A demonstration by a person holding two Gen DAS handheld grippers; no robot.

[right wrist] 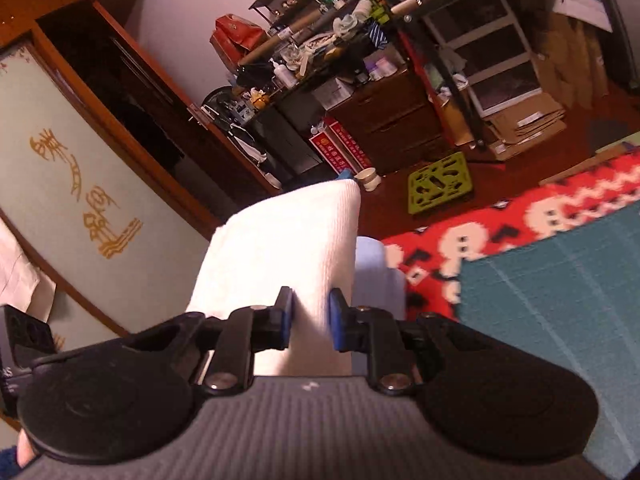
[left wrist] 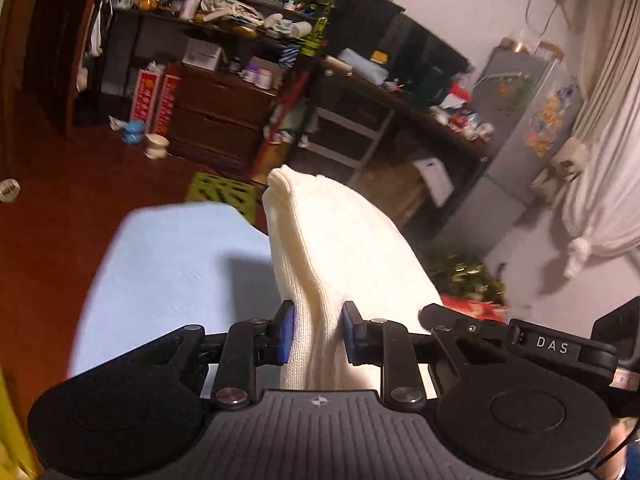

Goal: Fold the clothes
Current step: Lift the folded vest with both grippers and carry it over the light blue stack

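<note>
left gripper pinching white knit garment | right gripper pinching it too

Floor: dark red-brown boards.
Crate: lime-green perforated plastic, lying flat on the floor.
Drawers: dark wooden chest, beside two red printed boxes.
Shelving: cluttered dark rack against the wall.
Refrigerator: grey, stickered door.
Curtain: white, knotted low.
Rug: red with white pattern.
Mat: teal, gridded.
</note>
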